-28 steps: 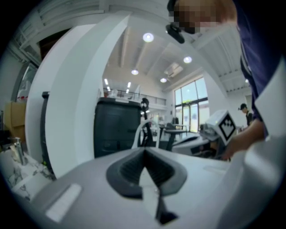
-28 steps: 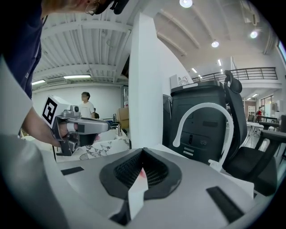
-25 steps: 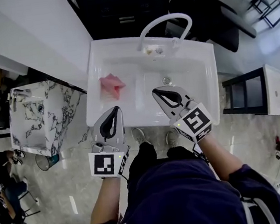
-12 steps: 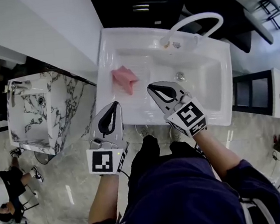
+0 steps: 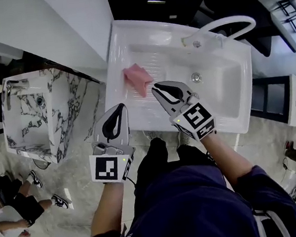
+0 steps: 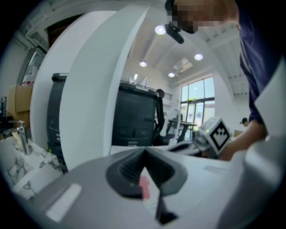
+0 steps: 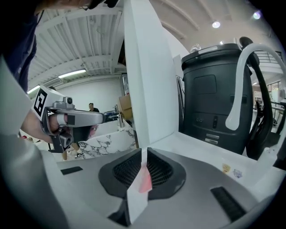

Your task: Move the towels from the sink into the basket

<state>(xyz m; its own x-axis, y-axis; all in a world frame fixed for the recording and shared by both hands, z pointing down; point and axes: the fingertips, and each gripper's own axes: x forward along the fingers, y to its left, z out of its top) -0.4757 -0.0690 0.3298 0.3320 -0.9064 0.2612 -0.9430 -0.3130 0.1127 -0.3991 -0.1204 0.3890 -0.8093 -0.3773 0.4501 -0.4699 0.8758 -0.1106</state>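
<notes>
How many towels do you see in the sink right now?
1. A crumpled pink cloth towel lies on the ribbed left side of the white sink. The right gripper may hide another.

— What colour is the crumpled cloth towel [image 5: 138, 79]?
— Pink, on the glossy white rectangular sink [image 5: 135, 103].
— And the stone-look basin unit [image 5: 68, 114] beyond the sink's left edge?
— White, with black marble veining. The person's shirt [image 5: 195, 211] is navy.

Towel [image 5: 138, 79] in sink [image 5: 223, 99], left half, faucet [image 5: 228, 22] at back, right tongs [image 5: 155, 88] near towel
</notes>
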